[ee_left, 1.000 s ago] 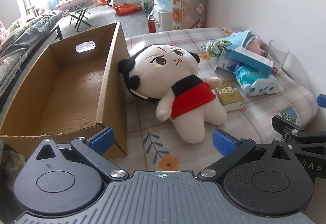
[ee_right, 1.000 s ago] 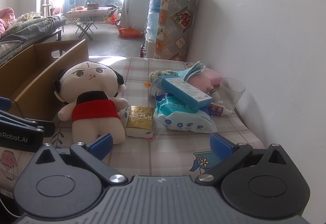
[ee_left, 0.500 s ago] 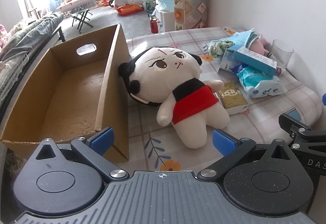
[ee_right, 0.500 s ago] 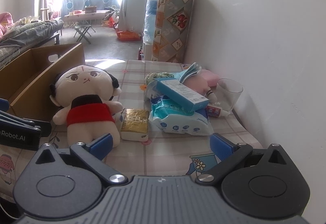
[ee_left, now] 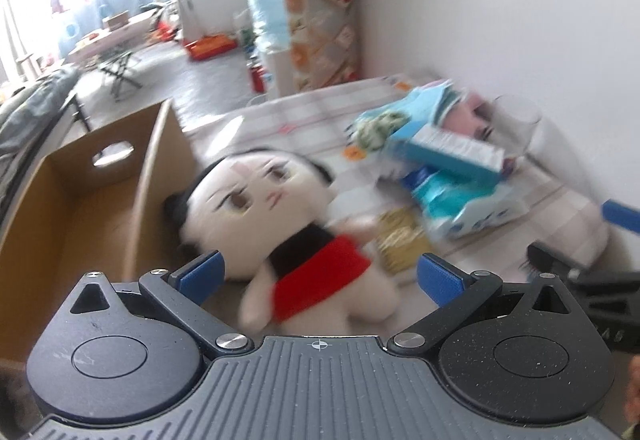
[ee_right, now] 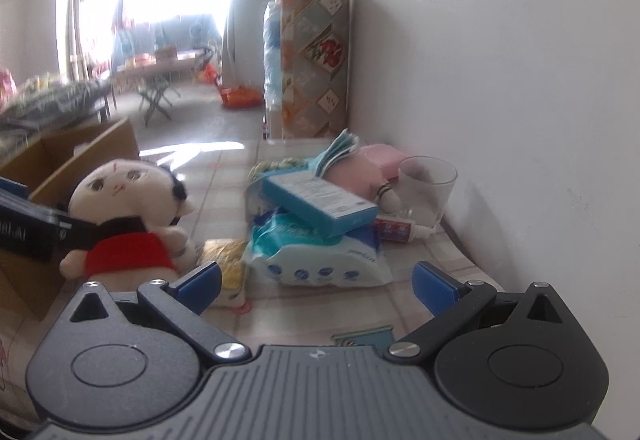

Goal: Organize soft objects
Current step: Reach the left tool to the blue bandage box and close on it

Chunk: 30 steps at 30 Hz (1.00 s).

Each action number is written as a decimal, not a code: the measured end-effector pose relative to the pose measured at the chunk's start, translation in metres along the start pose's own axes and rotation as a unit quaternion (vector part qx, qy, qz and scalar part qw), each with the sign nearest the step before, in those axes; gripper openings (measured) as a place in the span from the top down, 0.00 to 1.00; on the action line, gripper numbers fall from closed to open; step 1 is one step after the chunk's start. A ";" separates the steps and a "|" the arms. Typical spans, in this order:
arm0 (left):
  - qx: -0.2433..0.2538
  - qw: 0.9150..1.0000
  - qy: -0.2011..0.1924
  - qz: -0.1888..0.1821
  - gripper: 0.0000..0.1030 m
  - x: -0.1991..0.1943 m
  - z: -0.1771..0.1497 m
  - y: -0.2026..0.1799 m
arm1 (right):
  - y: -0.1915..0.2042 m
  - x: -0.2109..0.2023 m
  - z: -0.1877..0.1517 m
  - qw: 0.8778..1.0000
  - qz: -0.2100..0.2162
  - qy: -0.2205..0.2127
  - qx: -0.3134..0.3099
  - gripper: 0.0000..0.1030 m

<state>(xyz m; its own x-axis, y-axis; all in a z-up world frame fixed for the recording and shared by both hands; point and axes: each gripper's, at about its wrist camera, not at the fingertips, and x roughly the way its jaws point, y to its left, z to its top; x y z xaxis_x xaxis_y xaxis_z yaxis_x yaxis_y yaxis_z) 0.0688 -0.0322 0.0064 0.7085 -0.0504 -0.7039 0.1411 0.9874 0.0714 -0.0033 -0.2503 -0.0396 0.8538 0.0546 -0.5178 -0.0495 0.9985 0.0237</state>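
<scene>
On the bench I count one plush doll (ee_right: 124, 216) in a red top, one open cardboard box (ee_left: 84, 208), one teal carton (ee_right: 320, 202), one pack of wet wipes (ee_right: 320, 260), one gold packet (ee_right: 226, 264), one clear glass (ee_right: 426, 184) and one small tube (ee_right: 398, 229). One pink soft toy (ee_right: 358, 172) lies behind the carton. Two tools, one left (ee_left: 318, 276) and one right (ee_right: 316, 282).

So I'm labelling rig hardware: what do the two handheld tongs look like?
Both look alike: the left tongs and right tongs have a ribbed blue-grey body, two round black speckled housings, black linkage arms with silver screws, and blue pads on the fingertips. The left one's black side carries blurred white lettering.
</scene>
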 end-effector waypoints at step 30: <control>-0.211 0.937 0.139 -0.241 0.25 0.172 0.095 -0.043 | -0.086 0.099 -0.003 0.983 0.092 -0.071 0.142 0.36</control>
<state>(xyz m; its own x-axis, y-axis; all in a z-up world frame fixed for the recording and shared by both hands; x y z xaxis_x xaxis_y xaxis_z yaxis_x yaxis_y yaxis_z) 0.2503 -0.0976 -0.0504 0.4171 -0.5234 -0.7430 0.0720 0.8340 -0.5471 0.0833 -0.3307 -0.0956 0.9088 0.2147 -0.3577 -0.0805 0.9315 0.3546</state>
